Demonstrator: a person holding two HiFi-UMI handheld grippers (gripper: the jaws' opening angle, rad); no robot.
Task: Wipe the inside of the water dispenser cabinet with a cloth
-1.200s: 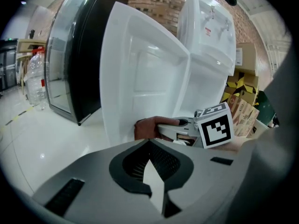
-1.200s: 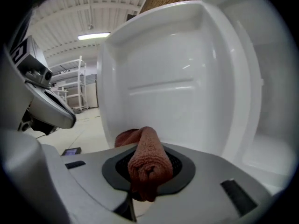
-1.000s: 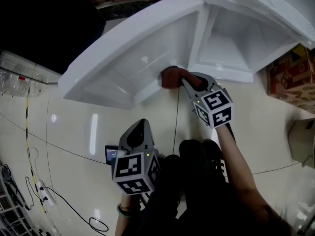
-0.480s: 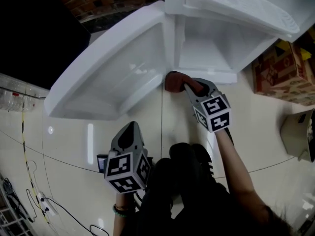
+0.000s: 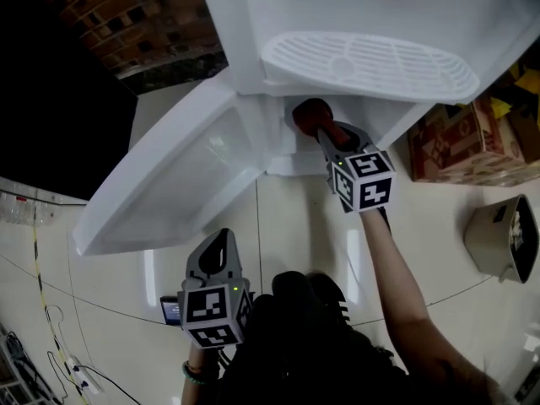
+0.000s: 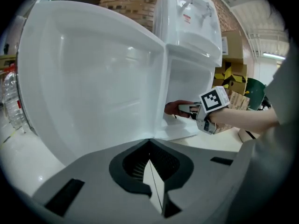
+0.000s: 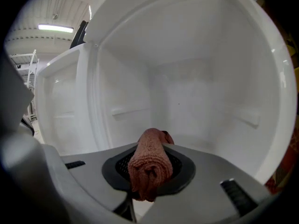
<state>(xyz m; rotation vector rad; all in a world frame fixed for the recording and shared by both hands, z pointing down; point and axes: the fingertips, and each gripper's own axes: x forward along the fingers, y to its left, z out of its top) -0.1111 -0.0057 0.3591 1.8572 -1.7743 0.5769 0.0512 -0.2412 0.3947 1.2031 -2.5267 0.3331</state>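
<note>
The white water dispenser [image 5: 253,24] stands with its cabinet door [image 5: 177,175] swung open to the left. My right gripper [image 5: 325,129] is shut on a rolled reddish-brown cloth [image 5: 308,114] and holds it inside the cabinet opening, under the drip tray [image 5: 363,62]. In the right gripper view the cloth [image 7: 149,164] sticks out between the jaws toward the cabinet's white back wall [image 7: 187,97]. The left gripper [image 5: 215,256] hangs low in front of the door, shut on nothing. From the left gripper view, the right gripper [image 6: 189,109] and cloth [image 6: 172,108] reach into the cabinet.
Cardboard boxes [image 5: 460,146] stand right of the dispenser, and a beige bin [image 5: 502,239] lies on the floor further right. A brick wall [image 5: 126,24] is behind. Cables [image 5: 59,344] run along the tiled floor at lower left. My legs [image 5: 312,344] fill the bottom middle.
My head view has tilted up, bringing the drip tray into sight. The right gripper has carried the cloth from the cabinet's front edge into the opening. The left gripper has dropped lower.
</note>
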